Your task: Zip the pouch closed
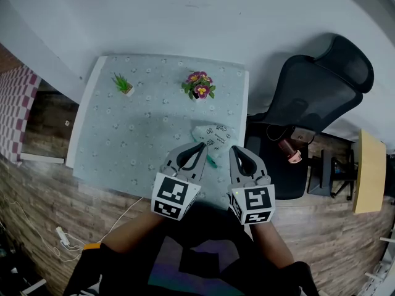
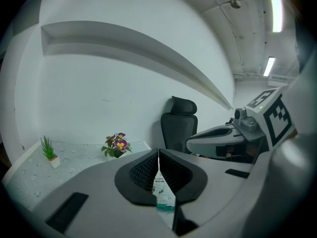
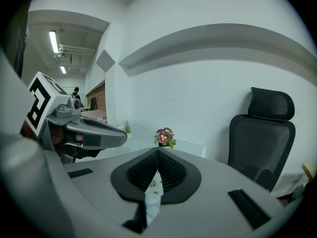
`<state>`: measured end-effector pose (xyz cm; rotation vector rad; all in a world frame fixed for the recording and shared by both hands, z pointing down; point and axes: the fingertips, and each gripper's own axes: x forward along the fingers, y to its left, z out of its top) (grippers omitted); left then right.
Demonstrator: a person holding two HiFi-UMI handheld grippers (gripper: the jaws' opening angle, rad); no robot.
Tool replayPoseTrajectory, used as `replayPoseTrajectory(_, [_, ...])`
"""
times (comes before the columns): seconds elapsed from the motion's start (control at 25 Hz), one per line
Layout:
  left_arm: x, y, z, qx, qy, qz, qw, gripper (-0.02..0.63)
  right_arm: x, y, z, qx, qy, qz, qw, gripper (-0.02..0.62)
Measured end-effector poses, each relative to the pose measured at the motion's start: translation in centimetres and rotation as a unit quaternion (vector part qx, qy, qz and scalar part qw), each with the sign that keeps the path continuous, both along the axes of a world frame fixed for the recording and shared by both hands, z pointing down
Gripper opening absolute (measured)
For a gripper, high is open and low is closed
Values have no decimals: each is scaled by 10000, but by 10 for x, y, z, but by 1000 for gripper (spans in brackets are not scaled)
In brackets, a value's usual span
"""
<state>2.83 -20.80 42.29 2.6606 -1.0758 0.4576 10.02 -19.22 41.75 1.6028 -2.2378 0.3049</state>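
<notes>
A white printed pouch [image 1: 213, 135] with a teal zipper edge lies on the near right part of the floral-clothed table [image 1: 123, 147]. My left gripper [image 1: 203, 145] hovers over the pouch's near left side, its jaws shut tip to tip with nothing between them. My right gripper [image 1: 234, 147] hangs just right of the pouch, also shut and empty. In the left gripper view the pouch [image 2: 162, 195] shows through the wedge below the closed left gripper [image 2: 158, 151]. The right gripper view shows the pouch [image 3: 152, 192] the same way under the right gripper [image 3: 158, 149].
A small green plant [image 1: 123, 84] and a pot of purple flowers [image 1: 199, 85] stand at the table's far side. A black office chair [image 1: 315, 85] is close to the table's right edge. A wooden desk [image 1: 369, 171] is further right. Cables [image 1: 62, 234] lie on the floor.
</notes>
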Motion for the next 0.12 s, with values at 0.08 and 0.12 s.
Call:
replayPoseTrajectory(0.08, [1, 0, 0, -6, 2, 9, 10000, 14, 2, 0, 0, 0, 3, 18, 10000, 14])
replayPoseTrajectory(0.12, [2, 0, 1, -8, 2, 14, 10000, 14, 2, 0, 0, 1, 4, 28, 10000, 14])
